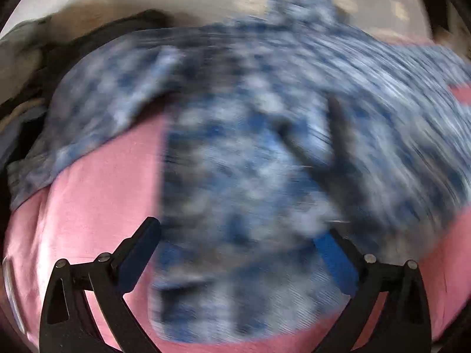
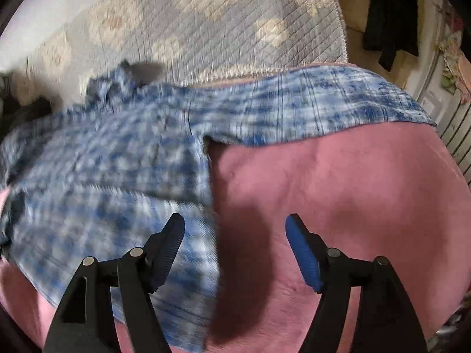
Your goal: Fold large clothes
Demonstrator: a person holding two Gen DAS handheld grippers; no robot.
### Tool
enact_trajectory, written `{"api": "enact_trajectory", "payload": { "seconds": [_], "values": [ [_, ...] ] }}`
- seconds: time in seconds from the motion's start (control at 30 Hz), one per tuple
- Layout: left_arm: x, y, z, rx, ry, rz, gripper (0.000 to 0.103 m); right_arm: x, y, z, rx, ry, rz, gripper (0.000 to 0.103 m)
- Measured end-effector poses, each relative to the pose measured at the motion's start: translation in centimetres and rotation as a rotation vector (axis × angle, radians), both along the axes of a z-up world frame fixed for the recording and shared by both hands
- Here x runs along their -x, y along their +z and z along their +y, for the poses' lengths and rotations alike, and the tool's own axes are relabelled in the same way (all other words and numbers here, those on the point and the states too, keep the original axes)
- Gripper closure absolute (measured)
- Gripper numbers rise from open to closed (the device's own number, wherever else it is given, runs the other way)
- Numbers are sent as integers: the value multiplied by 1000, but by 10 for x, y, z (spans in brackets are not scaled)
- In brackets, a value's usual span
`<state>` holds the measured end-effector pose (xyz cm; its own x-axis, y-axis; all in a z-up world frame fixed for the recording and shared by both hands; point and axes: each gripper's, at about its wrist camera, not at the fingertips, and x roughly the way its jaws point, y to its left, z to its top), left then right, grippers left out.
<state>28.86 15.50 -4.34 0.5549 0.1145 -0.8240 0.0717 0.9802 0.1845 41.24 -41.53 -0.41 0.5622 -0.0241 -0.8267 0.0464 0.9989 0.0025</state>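
A blue and white checked shirt (image 1: pixel 250 135) lies spread on a pink blanket (image 1: pixel 103 182), blurred by motion. My left gripper (image 1: pixel 244 232) is open and empty, just above the shirt's near hem. In the right wrist view the shirt (image 2: pixel 117 158) fills the left half, one sleeve (image 2: pixel 323 108) stretched to the right over the pink blanket (image 2: pixel 338 182). My right gripper (image 2: pixel 235 235) is open and empty, over the shirt's right edge, its left finger above cloth and its right finger above bare blanket.
A quilted grey mat with pale flower patches (image 2: pixel 206 20) lies beyond the blanket. Dark clothes (image 1: pixel 59 56) are piled at the far left. A black garment (image 2: pixel 388 23) hangs at the far right beside a white slatted panel (image 2: pixel 453 129).
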Motion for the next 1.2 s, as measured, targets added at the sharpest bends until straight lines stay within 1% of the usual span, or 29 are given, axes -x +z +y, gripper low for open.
{"api": "enact_trajectory", "payload": {
  "seconds": [0.07,0.1,0.13,0.17,0.2,0.23,0.3,0.33,0.37,0.4,0.43,0.47,0.53,0.6,0.67,0.73,0.77,0.83,0.87,0.9,0.93,0.97,1.0,1.03,1.07,1.1,1.13,1.17,1.2],
  "values": [
    [-2,14,16,-97,110,-116,2,1,-8,-4,-49,17,31,30],
    [-4,21,26,-153,184,-175,4,0,-11,-5,-81,29,49,30],
    [-3,27,35,-200,264,-244,14,-2,-13,-6,-101,36,58,30],
    [-2,33,44,-243,339,-312,19,-4,-15,-4,-120,51,69,30],
    [-2,36,53,-261,385,-337,19,-7,-18,-2,-129,73,87,32],
    [-3,39,61,-231,405,-333,20,-8,-22,3,-123,95,104,38],
    [2,45,76,-30,362,-298,20,-9,-26,13,-70,118,117,43],
    [5,46,79,58,331,-281,20,-11,-28,17,-52,128,118,53],
    [6,47,80,112,311,-272,20,-13,-28,22,-37,142,119,75],
    [9,48,79,149,295,-265,20,-14,-28,26,-11,138,111,89],
    [12,46,78,171,278,-254,19,-14,-24,27,3,126,92,100],
    [12,45,73,188,258,-232,19,-14,-19,27,4,116,61,100],
    [11,36,66,201,225,-175,20,-14,-3,31,31,120,-33,100],
    [7,25,55,176,209,-118,20,-14,12,39,79,127,-103,100],
    [9,11,47,156,216,-101,20,-16,21,44,92,125,-142,100],
    [13,-2,41,162,210,-70,21,-14,36,57,166,165,-255,100],
    [13,-6,38,153,203,-59,21,-14,41,62,195,178,-295,100],
    [14,-8,33,95,200,-75,21,-16,48,71,257,176,-373,99],
    [15,-8,32,83,195,-74,21,-20,47,74,274,169,-375,98],
    [15,-9,32,81,192,-73,21,-27,38,76,299,161,-330,91],
    [16,-8,33,86,195,-74,21,-33,32,77,317,152,-280,70],
    [16,-8,35,97,200,-72,21,-36,20,74,344,121,-227,47],
    [16,-6,37,116,207,-68,21,-35,15,70,356,101,-211,43],
    [17,-5,39,135,211,-63,21,-31,12,65,350,84,-189,43],
    [18,-3,42,157,215,-58,21,-27,10,57,305,72,-154,42],
    [21,-2,45,179,220,-54,21,-19,10,47,210,63,-114,41],
    [24,-1,47,192,226,-51,21,-12,9,35,94,54,-72,41],
    [27,0,49,200,234,-45,18,-5,7,24,14,49,-42,41],
    [29,-1,50,196,246,-37,16,2,2,11,-85,36,8,41]
  ]
}}
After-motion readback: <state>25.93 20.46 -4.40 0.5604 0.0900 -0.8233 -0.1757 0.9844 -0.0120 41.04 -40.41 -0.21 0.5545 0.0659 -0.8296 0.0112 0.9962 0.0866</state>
